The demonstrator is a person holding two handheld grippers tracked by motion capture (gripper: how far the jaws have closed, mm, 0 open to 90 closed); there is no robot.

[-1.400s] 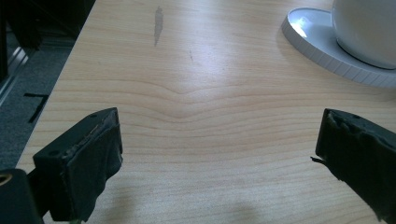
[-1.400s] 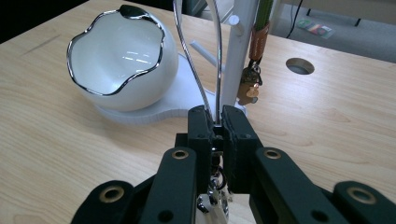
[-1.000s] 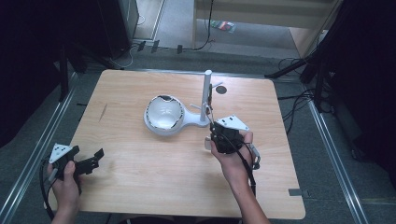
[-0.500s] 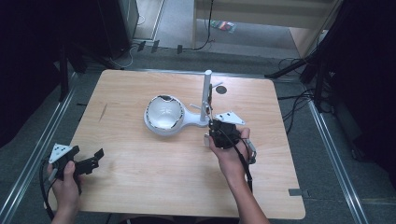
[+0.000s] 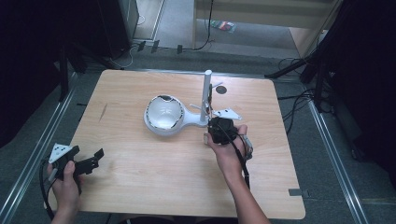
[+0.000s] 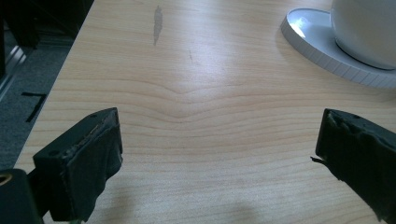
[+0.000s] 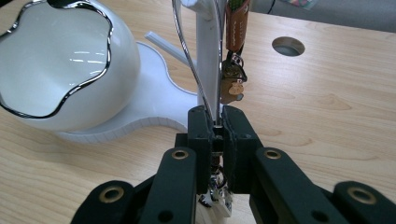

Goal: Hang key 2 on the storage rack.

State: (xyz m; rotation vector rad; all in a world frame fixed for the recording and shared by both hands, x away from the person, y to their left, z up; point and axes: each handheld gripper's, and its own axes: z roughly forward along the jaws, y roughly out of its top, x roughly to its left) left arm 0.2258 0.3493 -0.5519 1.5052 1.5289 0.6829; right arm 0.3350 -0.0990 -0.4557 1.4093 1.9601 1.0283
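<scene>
A: Where is the right gripper (image 7: 215, 135)?

B: In the high view it sits just right of the table's middle, about four o'clock from the white bowl (image 5: 163, 113). Its jaws are pressed together on a thin silver loop (image 7: 198, 88); a small metal clasp also shows between them, lower down.

A: What does the loop hang from?

B: It rises beside the white post (image 5: 206, 95), at twelve o'clock from the jaws in the right gripper view. A brown tag with a small charm (image 7: 232, 70) dangles just beside the post, at about one o'clock. I cannot tell exactly where the loop is fixed at the top.

A: And the post?

B: It stands upright on the white stand (image 7: 154, 107) that also carries the bowl, with the bowl at ten o'clock from the jaws.

A: The left gripper (image 6: 219, 149)?

B: Its jaws stand wide apart with nothing between them, over the bare wooden table (image 6: 201, 93). In the high view it is near the table's left front corner, at about eight o'clock from the bowl.
</scene>
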